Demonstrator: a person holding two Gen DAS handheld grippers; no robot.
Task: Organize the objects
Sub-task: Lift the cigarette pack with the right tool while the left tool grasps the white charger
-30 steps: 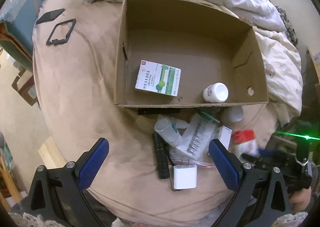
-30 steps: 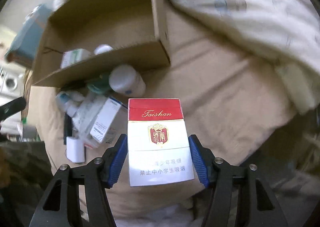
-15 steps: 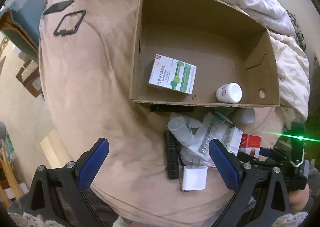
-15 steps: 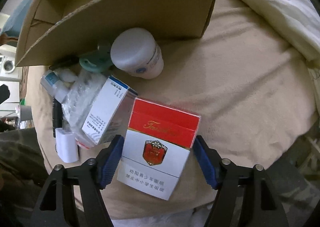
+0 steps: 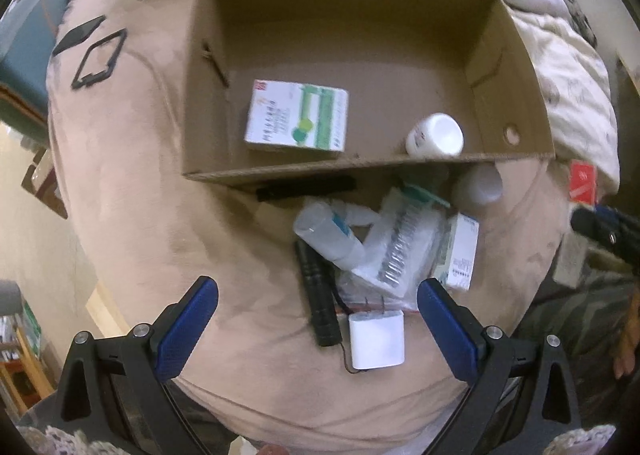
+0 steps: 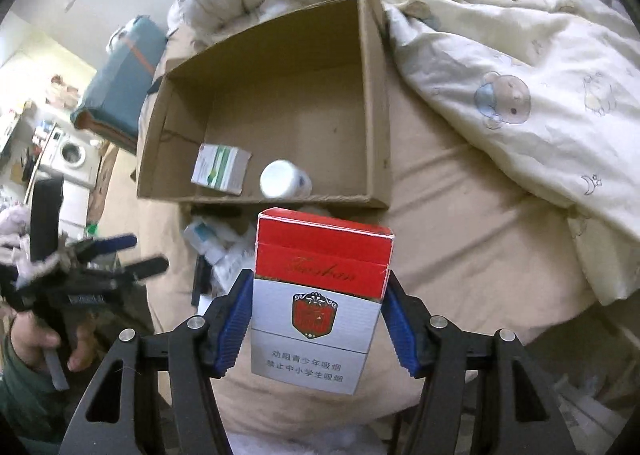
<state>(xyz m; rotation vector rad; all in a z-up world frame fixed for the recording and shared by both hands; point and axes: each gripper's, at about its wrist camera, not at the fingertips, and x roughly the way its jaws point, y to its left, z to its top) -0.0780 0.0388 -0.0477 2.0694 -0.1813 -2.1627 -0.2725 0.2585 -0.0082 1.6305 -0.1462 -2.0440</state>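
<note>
My right gripper (image 6: 318,281) is shut on a red and white cigarette pack (image 6: 320,295), its jaws still closing a little, and holds it upright in the air in front of the cardboard box (image 6: 372,115). In the box lie a green and white carton (image 5: 296,121) and a white bottle (image 5: 436,135). My left gripper (image 5: 318,289) hangs open over the pile in front of the box, with nothing gripped. The pile holds a clear bottle (image 5: 328,235), a black flashlight (image 5: 318,307), a white charger (image 5: 376,339), a bagged blister pack (image 5: 404,251), a small white carton (image 5: 462,251) and a white jar (image 5: 478,185).
A rumpled quilt (image 6: 500,75) lies behind and to the right of the box on the beige bed. A black phone and a black frame (image 5: 96,55) lie at the bed's far left. A teal bag (image 6: 120,71) and a washing machine (image 6: 68,155) stand beyond.
My right gripper has lifted the cigarette pack from beside the pile up above the box's front wall. My left gripper has sunk closer to the pile.
</note>
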